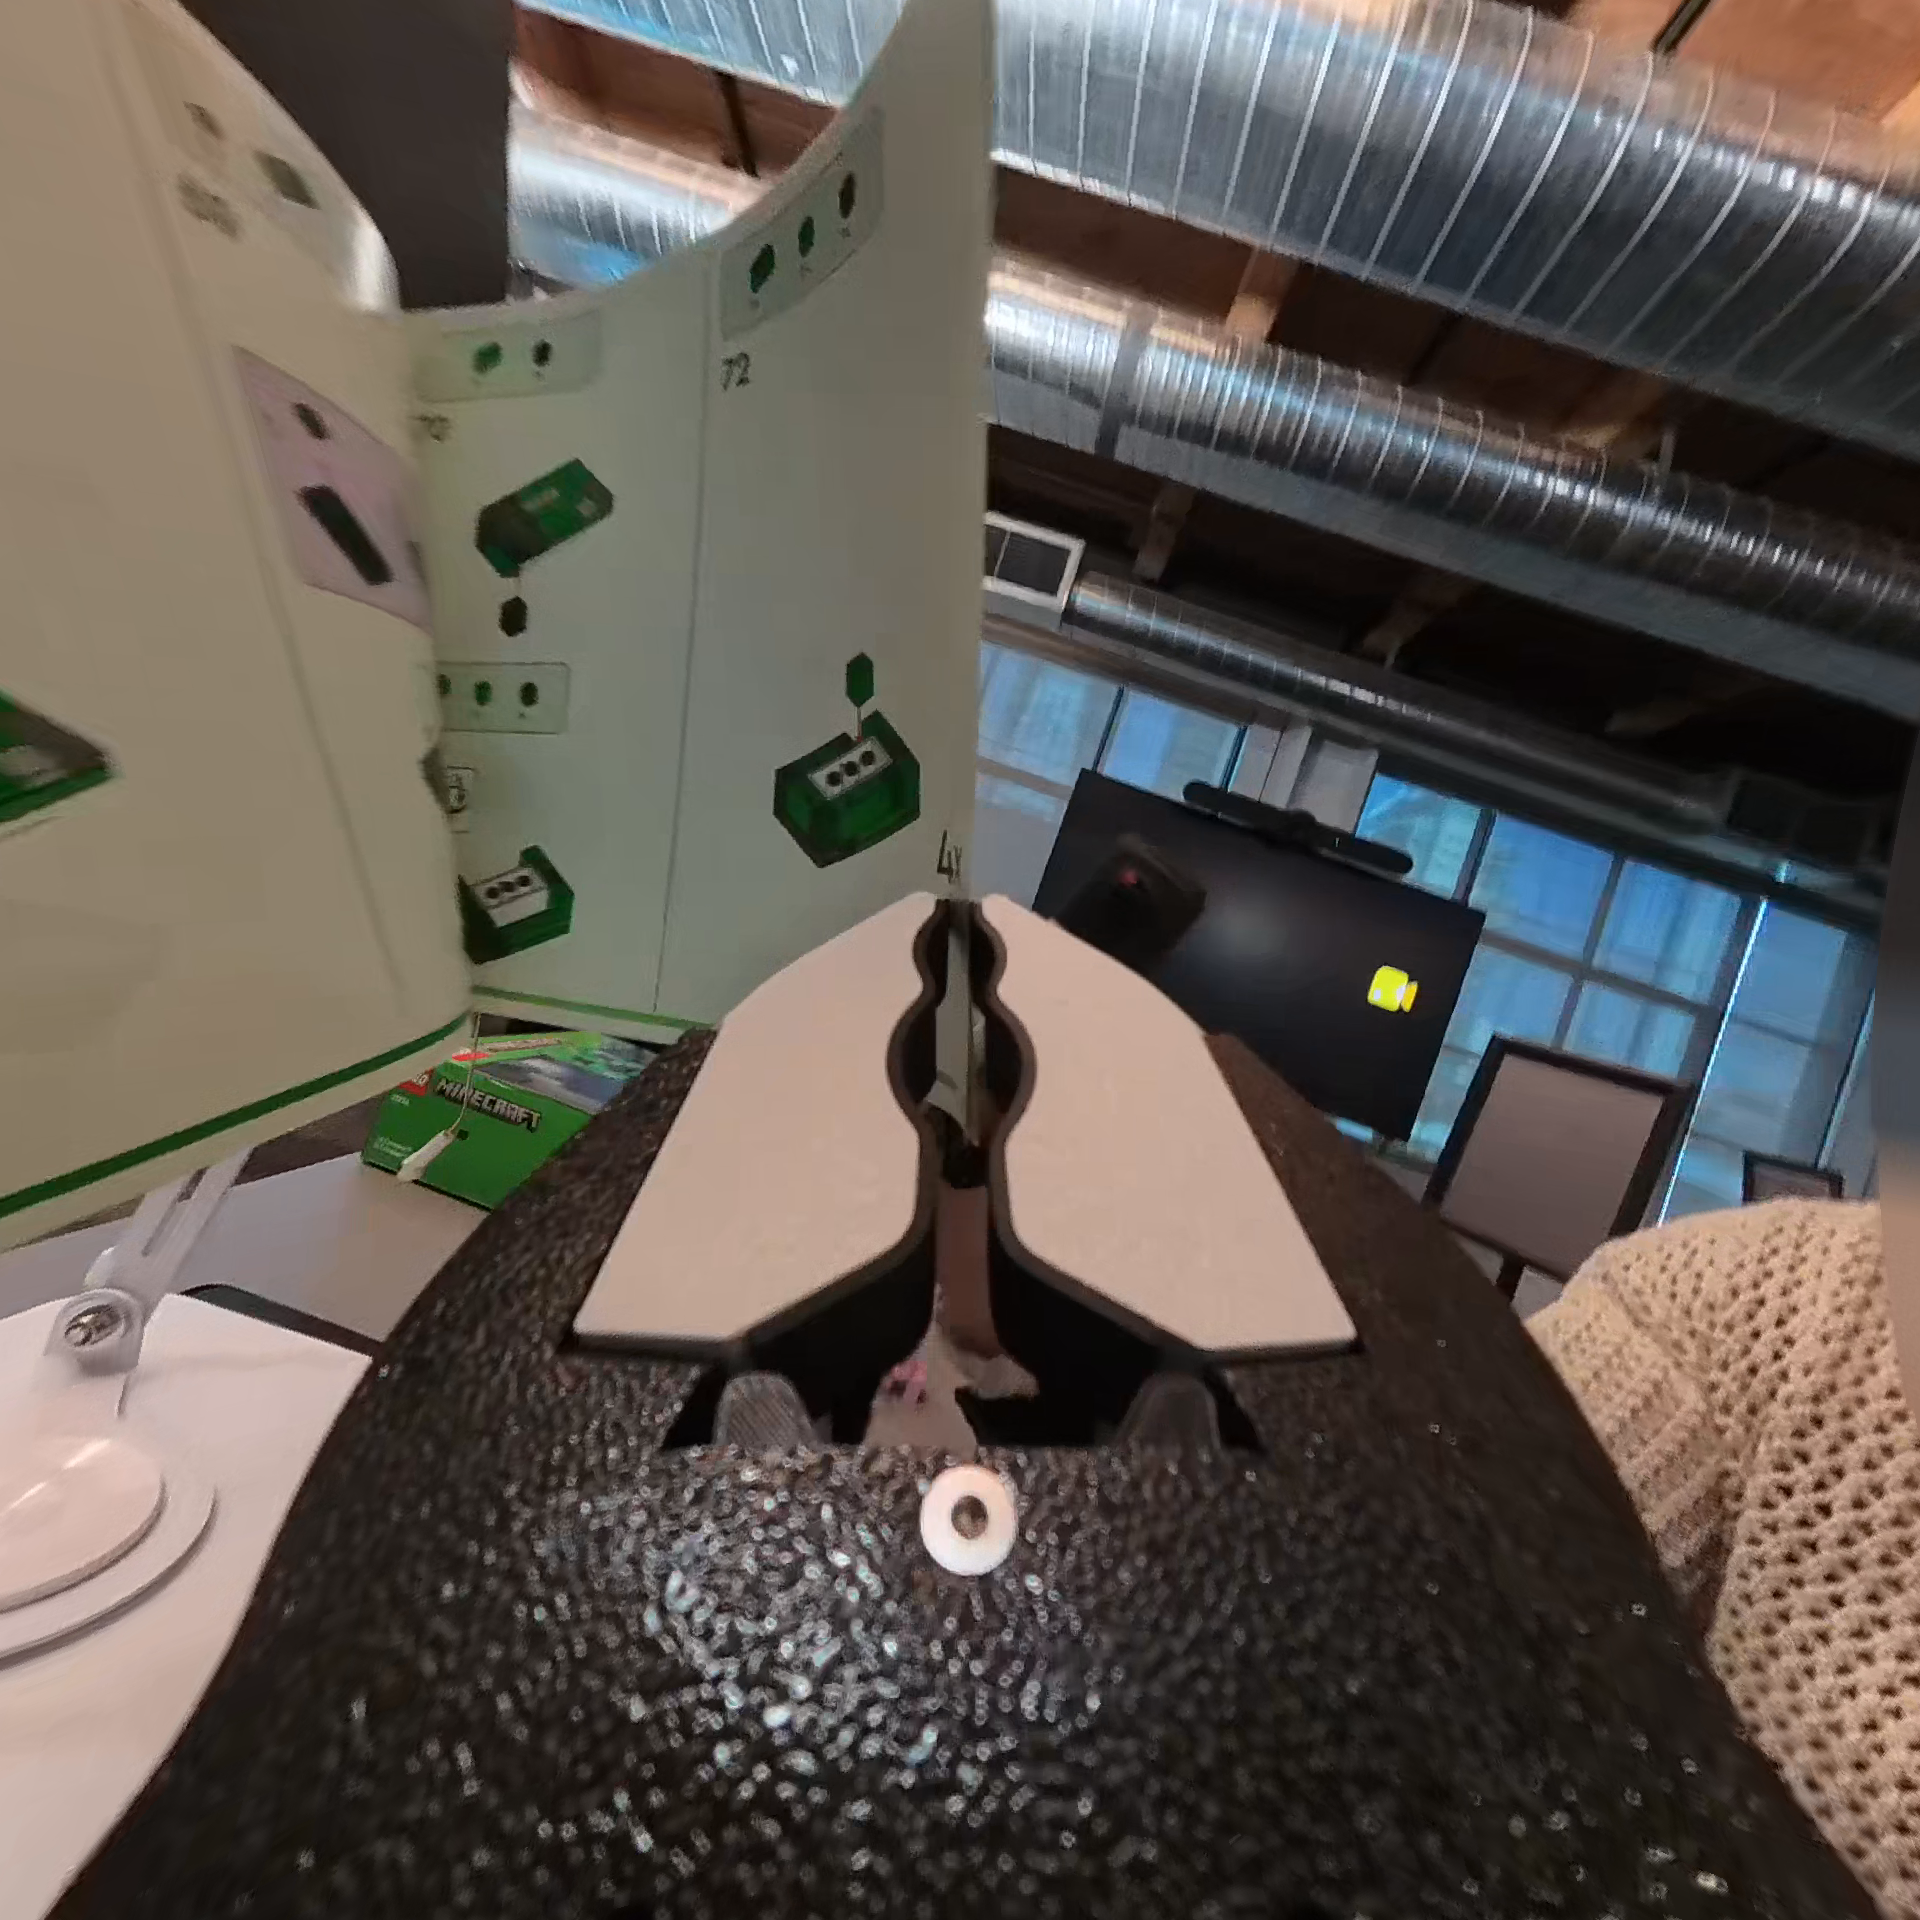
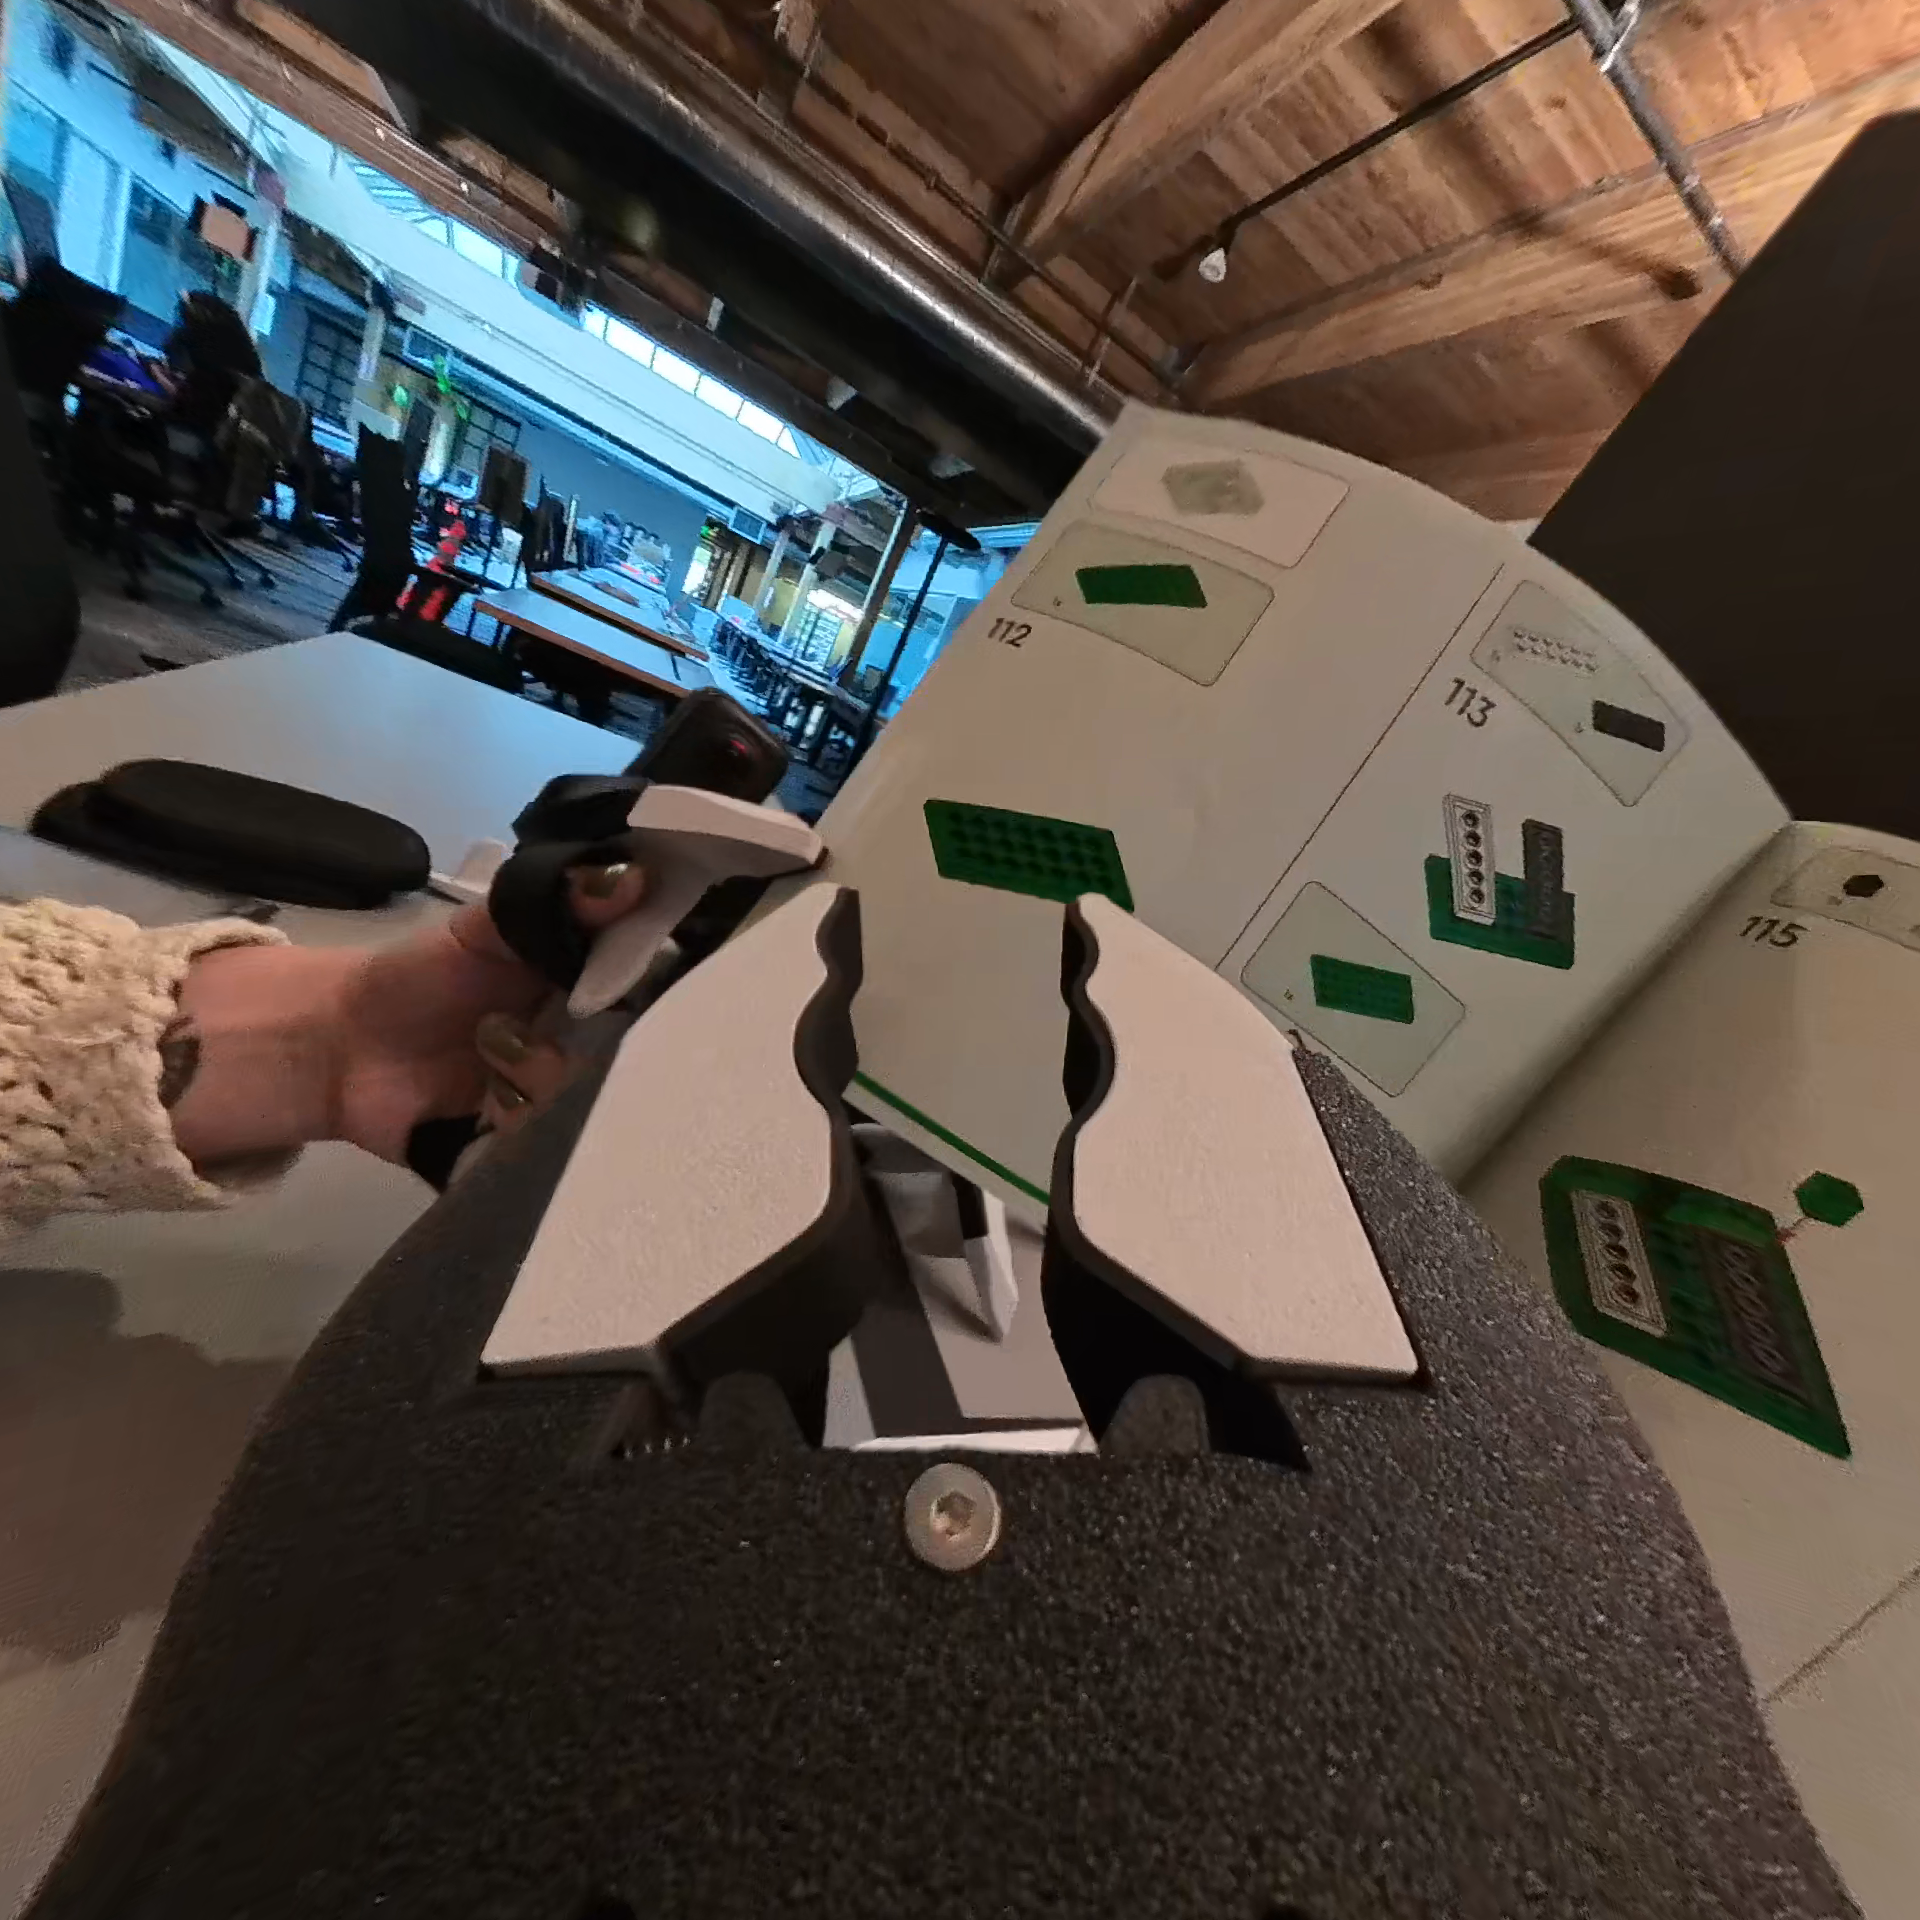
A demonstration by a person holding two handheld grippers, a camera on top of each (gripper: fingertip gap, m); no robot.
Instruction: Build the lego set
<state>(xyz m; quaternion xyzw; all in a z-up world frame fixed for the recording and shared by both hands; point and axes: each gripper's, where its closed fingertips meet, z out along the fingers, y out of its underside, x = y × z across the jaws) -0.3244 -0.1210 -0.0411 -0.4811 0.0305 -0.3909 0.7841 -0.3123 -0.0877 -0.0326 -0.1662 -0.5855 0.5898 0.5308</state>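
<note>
The white instruction booklet (image 1: 831,520) stands open, with green build steps printed on it. My left gripper (image 1: 956,914) is shut on the lower corner of one page, and the sheet's edge runs down between the pads. The right wrist view shows this same gripper (image 2: 800,847) pinching the left edge of the booklet (image 2: 1195,779). My right gripper (image 2: 961,935) is open. The page's lower edge lies between its fingers, and neither pad presses on it.
A green Lego box (image 1: 488,1112) lies on the table behind the booklet. A white stand base (image 1: 83,1507) is at the left. A dark monitor (image 1: 1278,966) stands at the right. A black pouch (image 2: 229,831) lies on the table. A hand in a knit sleeve (image 2: 94,1039) holds the left gripper. Tip to tip, the grippers are about 5 cm apart. The white stand base (image 1: 83,1507) is about equally far from each gripper, around 30 cm.
</note>
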